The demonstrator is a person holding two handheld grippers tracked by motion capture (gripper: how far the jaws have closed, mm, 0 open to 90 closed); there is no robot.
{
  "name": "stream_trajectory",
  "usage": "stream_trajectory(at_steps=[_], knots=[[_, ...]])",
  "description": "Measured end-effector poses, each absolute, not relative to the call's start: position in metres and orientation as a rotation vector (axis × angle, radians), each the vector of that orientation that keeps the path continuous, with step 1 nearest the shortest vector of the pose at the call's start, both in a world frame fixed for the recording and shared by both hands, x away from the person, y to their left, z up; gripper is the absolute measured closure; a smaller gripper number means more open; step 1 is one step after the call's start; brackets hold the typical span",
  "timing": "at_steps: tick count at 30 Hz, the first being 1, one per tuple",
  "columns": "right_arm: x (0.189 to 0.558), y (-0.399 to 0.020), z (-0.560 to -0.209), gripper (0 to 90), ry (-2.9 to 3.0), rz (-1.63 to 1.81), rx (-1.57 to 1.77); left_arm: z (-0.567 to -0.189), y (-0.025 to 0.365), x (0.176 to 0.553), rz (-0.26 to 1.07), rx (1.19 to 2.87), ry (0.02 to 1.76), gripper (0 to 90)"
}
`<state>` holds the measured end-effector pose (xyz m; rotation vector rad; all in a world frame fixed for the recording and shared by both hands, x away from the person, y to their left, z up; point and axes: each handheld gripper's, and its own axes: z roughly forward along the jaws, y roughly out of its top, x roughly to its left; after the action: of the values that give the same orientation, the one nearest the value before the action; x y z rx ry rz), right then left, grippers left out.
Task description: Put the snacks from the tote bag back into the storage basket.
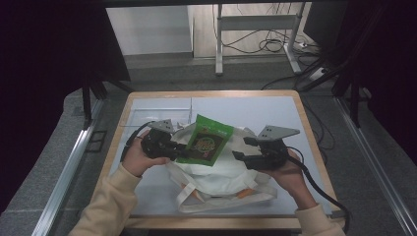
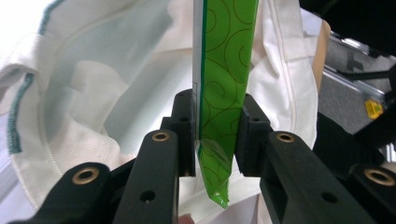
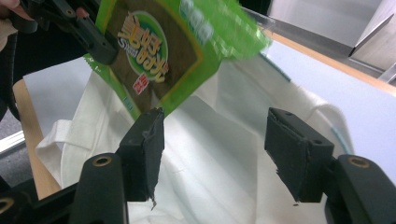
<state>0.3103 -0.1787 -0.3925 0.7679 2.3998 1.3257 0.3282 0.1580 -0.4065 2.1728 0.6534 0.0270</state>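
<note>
Nearest the bottom edge of the high view, two cream sleeves rise into the frame, each hand carrying a gripper over a crumpled white cloth bag (image 1: 216, 174) that lies on the pale bench (image 1: 295, 118). Its strap loops trail toward the lower middle of that frame, and something orange peeps from under its near folds, though I cannot tell what.

Left of centre, the left gripper (image 1: 173, 149) pinches a green snack pouch (image 1: 205, 140) by one side edge. From the left gripper view, its pads press on the pouch (image 2: 223, 93) from both sides, so the packet stands on edge between them, with a sealed corner hanging below the jaws and the pale interior of the bag (image 2: 93, 116) open behind. Judging by this, the pouch is held upright above the bag's mouth so it can slide in narrow side first.

Right of centre, the right gripper (image 1: 244, 148) has its jaws spread, with nothing between them. Seen in the right gripper view, the cloth lies beyond the gap (image 3: 215, 135) and the pouch (image 3: 154, 56) hangs at the upper left, apart from the left pad. It probably waits to hold the bag's rim open.

Glossy bright green, the pouch shows a brown panel with a round logo on its face and fine swirl lines along its edge.
</note>
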Motion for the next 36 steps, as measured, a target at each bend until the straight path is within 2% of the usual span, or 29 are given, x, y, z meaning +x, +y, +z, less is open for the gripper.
stream_trajectory(at_steps=[36], knots=[[0.298, -0.162, -0.428, 35.4, 2.469, 1.39, 0.8, -0.407, 0.155, 0.32, 0.051, 2.065, 0.636, 73.1]])
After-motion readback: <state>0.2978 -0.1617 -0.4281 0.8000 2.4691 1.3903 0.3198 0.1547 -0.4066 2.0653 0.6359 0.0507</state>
